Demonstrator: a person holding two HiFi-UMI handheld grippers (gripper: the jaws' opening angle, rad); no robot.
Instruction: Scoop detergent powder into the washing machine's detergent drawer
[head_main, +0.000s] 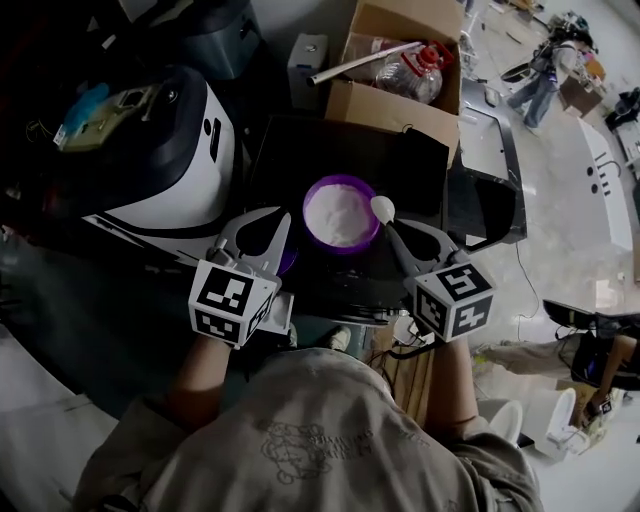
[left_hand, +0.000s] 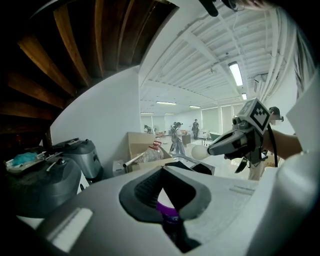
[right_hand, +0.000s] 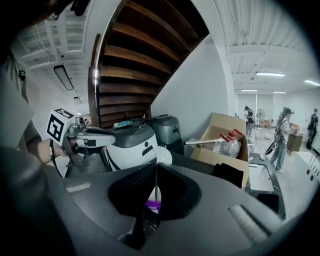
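Observation:
A purple bowl (head_main: 340, 215) full of white detergent powder sits on a dark, flat-topped unit (head_main: 395, 150). My left gripper (head_main: 277, 243) is shut on the bowl's left rim; the purple edge (left_hand: 169, 211) shows between its jaws. My right gripper (head_main: 394, 230) is shut on the thin handle of a white spoon (head_main: 383, 208), whose head hangs just off the bowl's right rim. In the right gripper view the spoon (right_hand: 163, 155) stands upright in the jaws, with purple (right_hand: 153, 204) below it. No detergent drawer is clear in any view.
A white and black appliance (head_main: 165, 140) stands to the left, a grey one (left_hand: 82, 155) behind it. A cardboard box (head_main: 400, 75) with a plastic bottle and a tube lies at the back. People (head_main: 545, 70) stand far right. A wooden staircase (right_hand: 135, 60) overhangs.

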